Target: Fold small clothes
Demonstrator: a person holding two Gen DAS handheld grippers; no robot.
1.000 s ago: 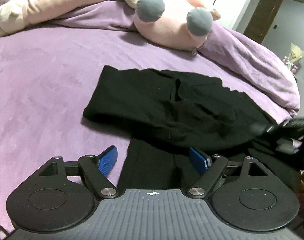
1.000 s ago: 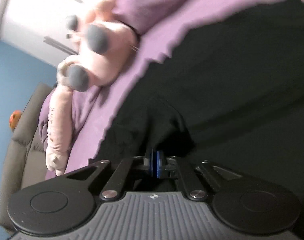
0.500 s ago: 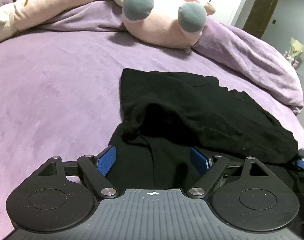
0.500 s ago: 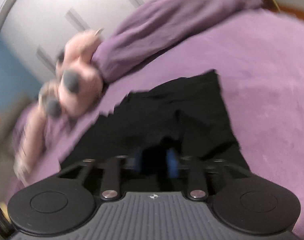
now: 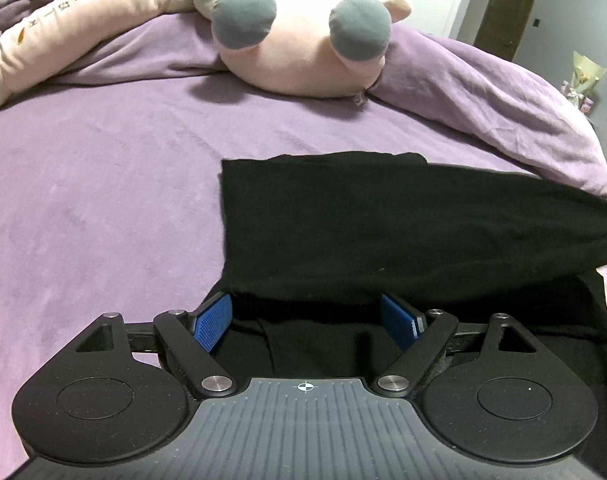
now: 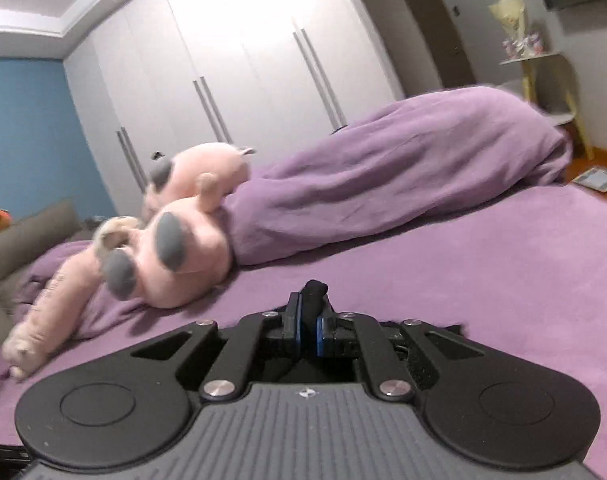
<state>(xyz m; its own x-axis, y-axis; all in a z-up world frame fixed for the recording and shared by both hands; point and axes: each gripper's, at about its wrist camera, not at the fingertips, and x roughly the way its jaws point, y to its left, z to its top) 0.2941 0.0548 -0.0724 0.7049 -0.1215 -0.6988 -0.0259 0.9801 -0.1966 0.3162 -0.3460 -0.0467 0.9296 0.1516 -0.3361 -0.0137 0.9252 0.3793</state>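
On the purple bed point(image 5: 103, 184), seemingly folded black garment point(image 5: 383, 220) lies.

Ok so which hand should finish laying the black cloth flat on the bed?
Right. The right gripper is shut on a bunch of the black cloth. The left gripper is open with cloth between its jaws, gripping nothing.
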